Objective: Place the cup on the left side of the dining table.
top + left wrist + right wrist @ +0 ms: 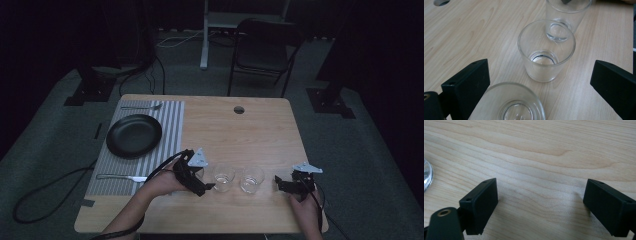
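Observation:
Three clear glasses stand in a row near the table's front edge. The nearest glass [516, 106] sits low between the jaws of my left gripper [540, 80], which is open and not touching it. Beyond it stand the middle glass [546, 52] [223, 177] and the far glass [566, 20] [251, 179]. In the high view my left gripper [204, 180] is just left of the row. My right gripper [280, 184] is just right of it, open over bare wood [541, 202]. A glass's rim [426, 177] shows at the left edge of the right gripper view.
A striped placemat [170, 130] on the table's left holds a black plate [134, 135], a fork [142, 107] at its far end and a knife [120, 177] at its near end. A cable hole [239, 109] is at the back. A chair [265, 50] stands behind the table.

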